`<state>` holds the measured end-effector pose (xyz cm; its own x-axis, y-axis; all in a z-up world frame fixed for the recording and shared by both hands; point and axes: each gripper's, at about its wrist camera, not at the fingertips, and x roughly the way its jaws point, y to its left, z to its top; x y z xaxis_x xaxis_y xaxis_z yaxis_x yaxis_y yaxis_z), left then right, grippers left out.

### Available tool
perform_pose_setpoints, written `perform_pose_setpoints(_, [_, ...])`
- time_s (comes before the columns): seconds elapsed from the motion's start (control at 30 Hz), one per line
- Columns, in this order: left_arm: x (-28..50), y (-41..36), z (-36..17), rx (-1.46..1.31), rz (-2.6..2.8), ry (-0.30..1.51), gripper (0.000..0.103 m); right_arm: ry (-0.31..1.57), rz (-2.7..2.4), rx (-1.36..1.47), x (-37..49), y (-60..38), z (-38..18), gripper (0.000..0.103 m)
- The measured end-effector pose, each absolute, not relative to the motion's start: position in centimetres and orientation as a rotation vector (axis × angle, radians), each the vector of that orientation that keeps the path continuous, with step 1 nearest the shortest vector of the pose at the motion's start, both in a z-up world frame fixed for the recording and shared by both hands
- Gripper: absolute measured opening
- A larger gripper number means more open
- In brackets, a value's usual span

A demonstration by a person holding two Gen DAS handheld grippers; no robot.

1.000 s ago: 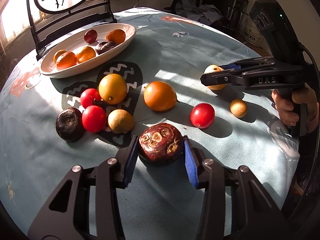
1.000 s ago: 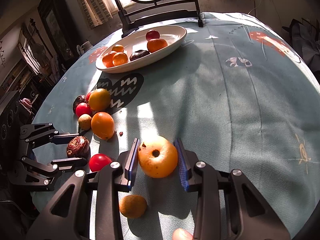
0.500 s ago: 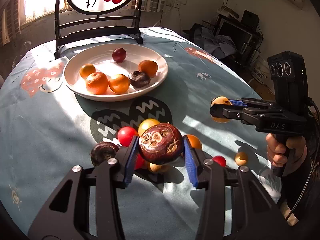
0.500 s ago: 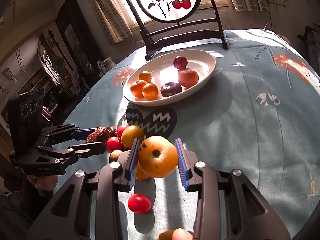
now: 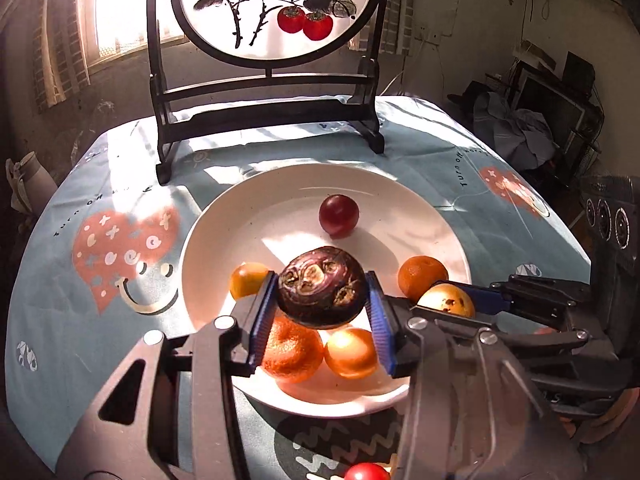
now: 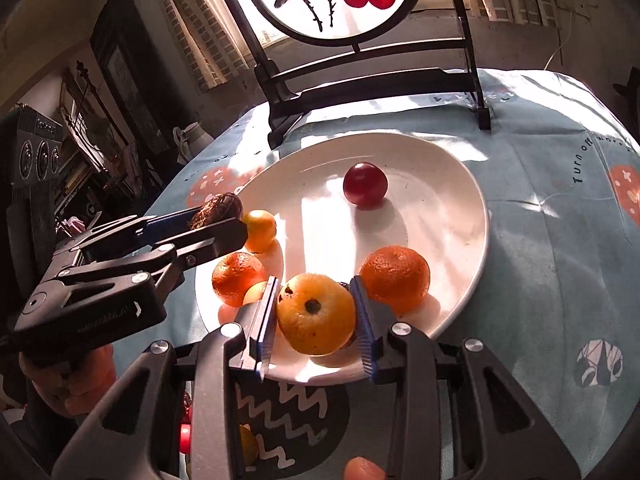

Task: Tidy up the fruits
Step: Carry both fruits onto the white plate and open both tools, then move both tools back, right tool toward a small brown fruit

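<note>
My left gripper (image 5: pixel 322 306) is shut on a dark wrinkled passion fruit (image 5: pixel 320 290) and holds it above the white plate (image 5: pixel 436 208); it shows at the left of the right wrist view (image 6: pixel 218 216). My right gripper (image 6: pixel 316 316) is shut on a speckled yellow-orange fruit (image 6: pixel 316 314) over the plate's near rim (image 6: pixel 476 208); it shows at the right of the left wrist view (image 5: pixel 448 300). On the plate lie a dark red plum (image 5: pixel 338 215), mandarins (image 5: pixel 422 276) (image 6: pixel 394 272) and small oranges (image 5: pixel 350 354).
A round painted screen on a black stand (image 5: pixel 264 96) stands right behind the plate. A red fruit (image 5: pixel 366 472) lies on the black patterned mat (image 5: pixel 340 444) in front of the plate. The table edge drops off at left and right.
Both grippers have lifted their fruits off the table and carried them forward to above the plate. The loose fruits on the table have fallen behind, mostly out of view.
</note>
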<state>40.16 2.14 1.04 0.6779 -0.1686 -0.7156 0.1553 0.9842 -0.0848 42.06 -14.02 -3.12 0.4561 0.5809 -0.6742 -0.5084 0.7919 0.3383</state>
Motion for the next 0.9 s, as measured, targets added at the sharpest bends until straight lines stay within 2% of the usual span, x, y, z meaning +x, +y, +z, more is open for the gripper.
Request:
perform_pose_setpoints(0.03, [40.6,2.3,0.8,-0.023,-0.175,0.822,0.046,0.87,0.669,0.08,42.4,-13.8,-3.2,0.038])
perform_pose_setpoints(0.07, [40.9,2.4,0.6,-0.032,-0.166,0.827,0.051,0.87,0.669,0.069,42.5,-13.5,-3.1,0.047])
perform_pose_setpoints(0.1, [40.9,2.6,0.6,-0.037,-0.158,0.816,0.067,0.867,0.678,0.065,42.5,-13.4,-3.0,0.051])
perform_pose_setpoints(0.13, [40.6,2.7,0.8,-0.029,-0.14,0.795,0.08,0.861,0.678,0.061,42.4,-13.4,-2.8,0.051])
perform_pose_setpoints(0.23, [39.5,3.1,2.0,0.002,-0.082,0.761,0.092,0.831,0.674,0.052,41.4,-13.9,-1.8,0.051])
perform_pose_setpoints(0.5, [32.9,4.8,2.8,-0.041,-0.048,0.786,0.1,0.795,0.687,0.05,35.9,-16.5,-0.3,0.052])
perform_pose_setpoints(0.57, [30.7,5.4,1.4,-0.073,-0.056,0.793,0.1,0.772,0.681,0.033,33.7,-17.5,-0.6,0.066])
perform_pose_setpoints(0.73, [27.0,5.8,-2.1,-0.078,-0.058,0.86,0.1,0.797,0.656,0.03,28.8,-19.9,-2.5,0.065])
perform_pose_setpoints(0.9, [24.9,6.4,-3.0,-0.105,-0.081,0.866,0.1,0.804,0.631,-0.005,23.2,-22.2,-2.9,0.065])
